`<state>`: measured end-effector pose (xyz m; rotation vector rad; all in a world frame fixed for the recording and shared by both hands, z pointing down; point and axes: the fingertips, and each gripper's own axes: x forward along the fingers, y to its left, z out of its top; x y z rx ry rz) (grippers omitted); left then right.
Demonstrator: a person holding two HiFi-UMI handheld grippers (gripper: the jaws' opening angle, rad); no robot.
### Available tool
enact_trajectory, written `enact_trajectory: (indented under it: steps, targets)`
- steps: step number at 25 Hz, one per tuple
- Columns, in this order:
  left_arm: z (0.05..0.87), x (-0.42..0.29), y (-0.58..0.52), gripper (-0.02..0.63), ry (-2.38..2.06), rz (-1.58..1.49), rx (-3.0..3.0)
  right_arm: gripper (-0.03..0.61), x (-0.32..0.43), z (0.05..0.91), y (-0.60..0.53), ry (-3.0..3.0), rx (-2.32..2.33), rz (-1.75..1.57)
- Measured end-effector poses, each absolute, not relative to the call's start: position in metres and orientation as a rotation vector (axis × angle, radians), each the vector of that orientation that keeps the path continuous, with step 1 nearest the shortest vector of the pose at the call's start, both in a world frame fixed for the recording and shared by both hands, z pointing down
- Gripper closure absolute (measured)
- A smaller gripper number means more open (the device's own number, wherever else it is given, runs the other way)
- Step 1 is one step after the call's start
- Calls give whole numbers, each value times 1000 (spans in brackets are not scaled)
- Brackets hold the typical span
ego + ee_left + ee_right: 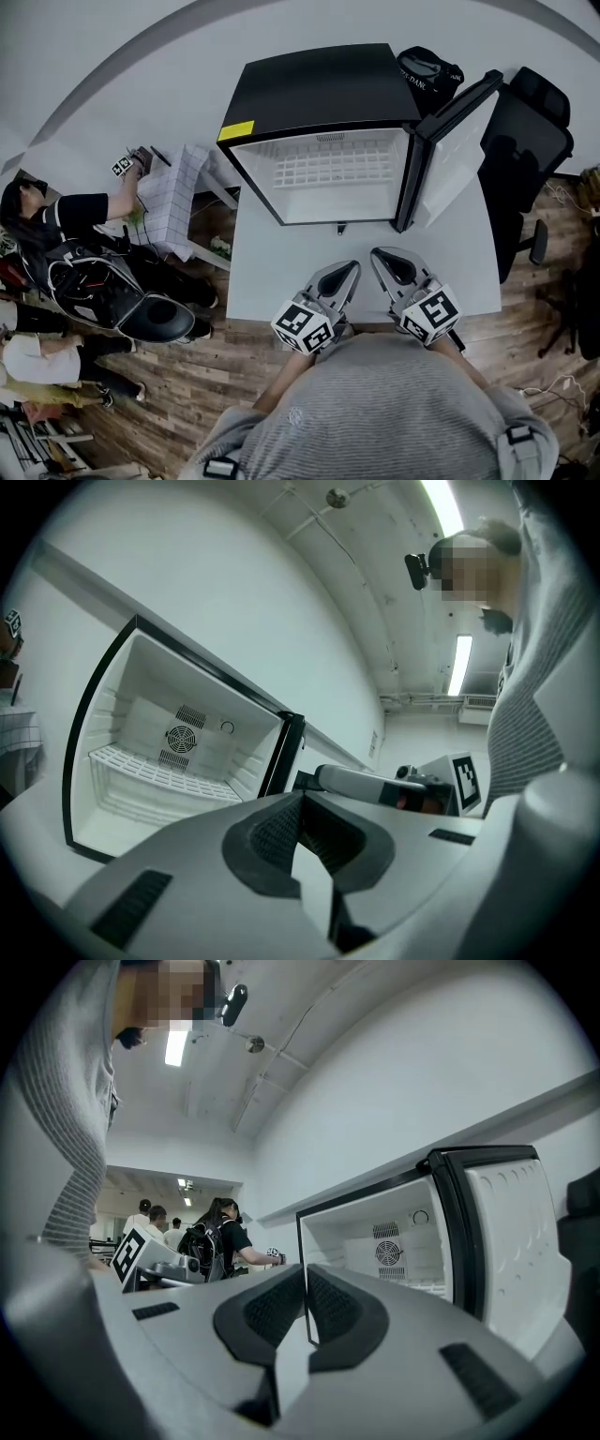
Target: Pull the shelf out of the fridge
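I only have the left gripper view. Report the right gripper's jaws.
Observer: The right gripper has its jaws together, with nothing between them.
Operator: Place both grippers from the head view.
Observer: The left gripper and the right gripper are at the near edge of the table, side by side, apart from the open fridge.

The head view looks steeply down on the tabletop and open fridge — both gripper views, low and near, face that fridge.
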<state>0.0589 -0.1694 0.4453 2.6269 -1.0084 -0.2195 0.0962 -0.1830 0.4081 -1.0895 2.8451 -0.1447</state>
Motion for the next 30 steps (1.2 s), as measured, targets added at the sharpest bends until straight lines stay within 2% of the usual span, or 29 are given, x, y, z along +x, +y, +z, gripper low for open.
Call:
enact_trajectory:
  steps: [14,23,30]
  targets:
    - [446,20,-205,601,-1019,-205,2629,565,53,435,-231,2948,-1143,-72]
    - [455,-23,-211,601,-1061,-184,2616,565,15,466,-273,3059,-1210,120]
    - [466,-56,-208,601,-1094,-143,2609,561,5,497,-304,3174,-1386,462]
